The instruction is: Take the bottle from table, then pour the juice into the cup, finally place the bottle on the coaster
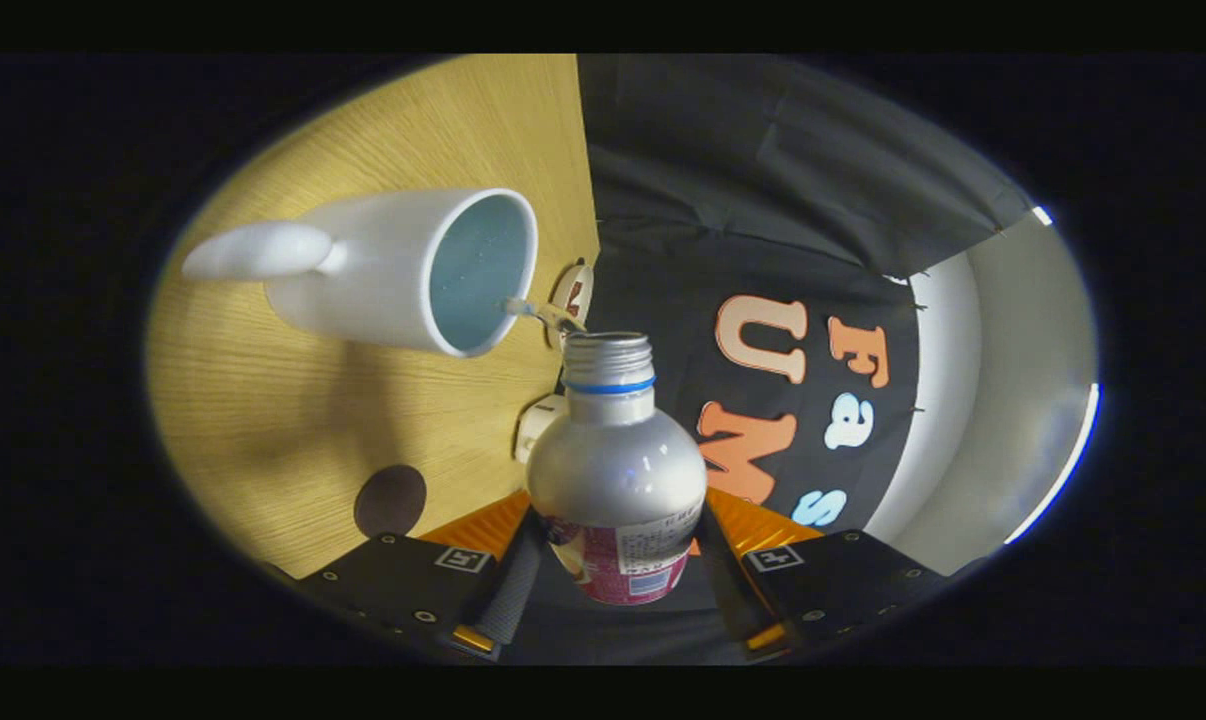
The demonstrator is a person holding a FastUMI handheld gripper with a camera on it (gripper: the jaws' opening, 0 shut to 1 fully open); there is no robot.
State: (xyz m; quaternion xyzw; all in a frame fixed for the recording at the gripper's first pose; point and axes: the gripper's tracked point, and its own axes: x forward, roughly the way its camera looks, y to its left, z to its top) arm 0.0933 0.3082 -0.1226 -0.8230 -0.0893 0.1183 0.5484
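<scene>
My gripper (618, 565) is shut on a silver bottle (613, 460) with a blue neck ring and a red label, one finger on each side of its lower body. The bottle's threaded mouth is uncapped. The whole view is rolled sideways, so the wooden table (293, 420) stands like a wall beside the bottle. A white cup (403, 270) with a pale blue inside and a handle stands on that table, its opening turned toward the bottle's mouth just beyond it. A thin pale streak runs between mouth and cup rim. The dark round coaster (390, 500) lies on the table near one finger.
Two small white fittings (540, 420) (573, 292) sit at the table's edge close to the bottle's neck. Beyond that edge hangs the black booth cloth, and a pale curved wall (1003, 400) lies past it.
</scene>
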